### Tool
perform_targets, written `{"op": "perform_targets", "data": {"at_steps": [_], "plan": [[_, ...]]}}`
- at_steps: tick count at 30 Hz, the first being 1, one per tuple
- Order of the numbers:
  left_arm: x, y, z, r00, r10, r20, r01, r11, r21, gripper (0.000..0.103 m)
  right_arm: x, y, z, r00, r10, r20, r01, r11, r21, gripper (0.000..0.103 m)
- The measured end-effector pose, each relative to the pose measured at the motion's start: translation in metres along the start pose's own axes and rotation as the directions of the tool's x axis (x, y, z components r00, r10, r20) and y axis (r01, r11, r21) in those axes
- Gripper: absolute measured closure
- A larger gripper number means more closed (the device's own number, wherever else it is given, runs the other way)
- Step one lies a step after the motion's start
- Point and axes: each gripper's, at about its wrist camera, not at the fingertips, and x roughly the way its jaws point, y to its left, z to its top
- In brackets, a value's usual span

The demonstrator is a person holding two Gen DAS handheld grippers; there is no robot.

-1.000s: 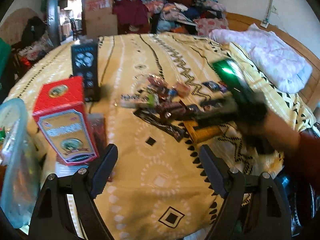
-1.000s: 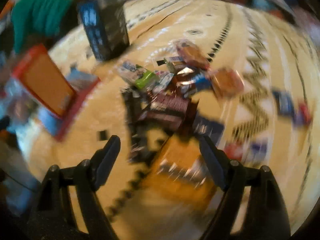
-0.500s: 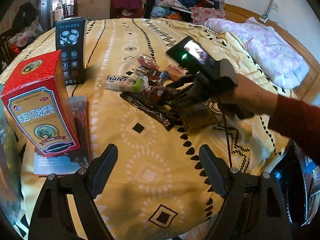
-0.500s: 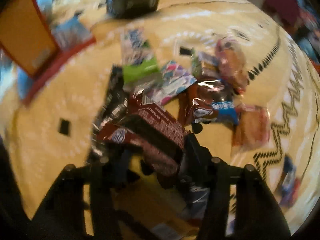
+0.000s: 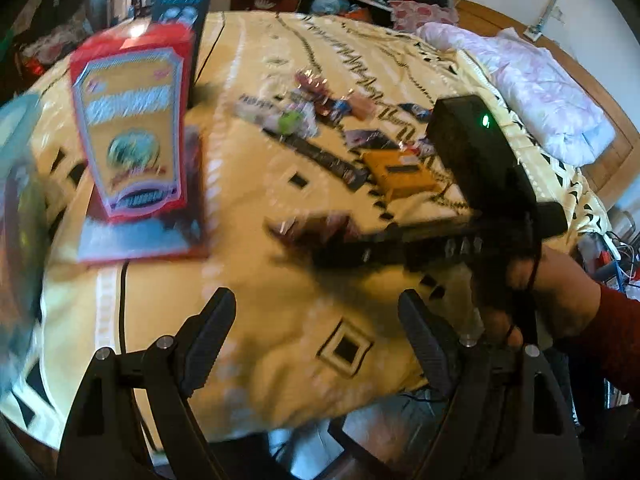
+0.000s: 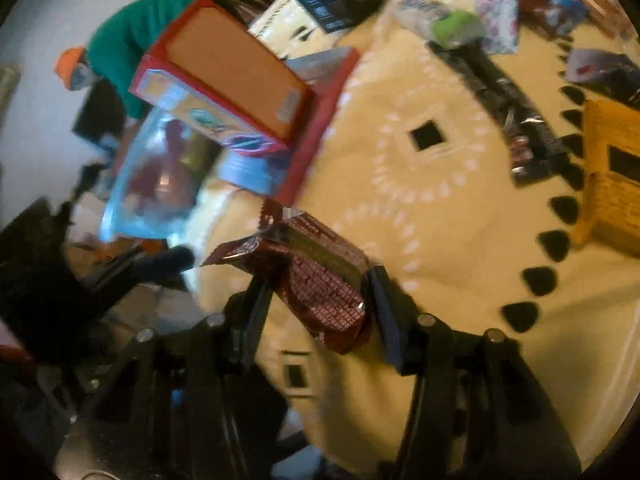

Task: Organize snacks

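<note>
**Wafer bar lifted clear of the pile**

Jaws of the right gripper (image 6: pixel 320 292) are pinching a dark red, crinkly foil-wrapped snack bar (image 6: pixel 316 276), its crimped end sticking out ahead of the fingers. Half a second ago that bar lay in the heap of snacks with the jaws closing round it; now it hangs above bare bedspread, carried off to the left towards the clear blue-tinted plastic bag (image 6: pixel 156 176) with red and gold packets inside. I would judge that one snack is picked and on its way to that bag, with most of the pile not yet sorted.

The left gripper (image 5: pixel 316 344) has its jaws spread wide with nothing between them, low over the near edge of the bed. From its view the right gripper's black body and the hand holding it cross the middle of the frame, blurred by motion.

Underneath is a soft yellow bedspread (image 5: pixel 280 300) printed with black diamonds and zigzags. Just beyond, a tall red cardboard box (image 5: pixel 132 132) with a glossy printed face stands on a flat red-edged packet (image 5: pixel 140 236). A flat orange-yellow carton (image 5: pixel 400 174) and a long black foil strip (image 5: pixel 320 158) lie near the middle. Further back sits the loose heap of shiny small wrappers (image 5: pixel 316 100), then a dark upright box (image 5: pixel 180 12), and behind it a pale pink quilted blanket (image 5: pixel 540 92).
</note>
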Motion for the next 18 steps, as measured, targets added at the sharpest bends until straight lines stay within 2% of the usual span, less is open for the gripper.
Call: {"op": "perform_targets", "data": {"at_steps": [1, 3, 5, 9, 11, 12, 14, 18], "plan": [[0.0, 0.001, -0.003, 1.0, 0.005, -0.006, -0.005, 1.0, -0.007, 0.018, -0.004, 0.0, 0.002, 0.999, -0.04, 0.021, 0.04, 0.999, -0.02, 0.036], [0.0, 0.003, -0.006, 1.0, 0.013, -0.01, -0.013, 1.0, -0.021, 0.018, -0.018, 0.006, 0.012, 0.984, -0.157, 0.085, 0.164, 0.983, -0.08, 0.033], [0.001, 0.001, -0.004, 1.0, 0.003, -0.007, -0.003, 1.0, -0.03, 0.018, -0.033, 0.009, 0.02, 0.971, -0.201, 0.132, 0.214, 0.972, -0.094, 0.033], [0.01, -0.008, 0.009, 0.999, 0.009, 0.04, -0.008, 0.999, -0.033, 0.018, -0.069, -0.005, 0.027, 0.946, -0.213, 0.245, 0.225, 0.974, -0.022, 0.033], [0.024, -0.007, 0.021, 0.999, -0.012, 0.043, 0.016, 0.996, -0.089, 0.018, -0.084, -0.022, 0.021, 0.936, -0.205, 0.287, 0.194, 0.979, 0.066, 0.033], [0.031, -0.006, 0.025, 0.999, -0.015, 0.039, 0.019, 0.994, -0.112, 0.018, -0.077, -0.024, 0.027, 0.932, -0.209, 0.296, 0.186, 0.977, 0.104, 0.032], [0.048, -0.002, 0.037, 1.0, -0.005, 0.019, 0.008, 0.985, -0.174, 0.018, -0.083, -0.04, 0.014, 0.928, -0.217, 0.303, 0.166, 0.969, 0.184, 0.031], [0.08, -0.003, 0.06, 1.0, 0.006, 0.001, -0.006, 0.971, -0.24, 0.018, -0.091, -0.052, -0.009, 0.928, -0.232, 0.291, 0.165, 0.957, 0.238, 0.031]]}}
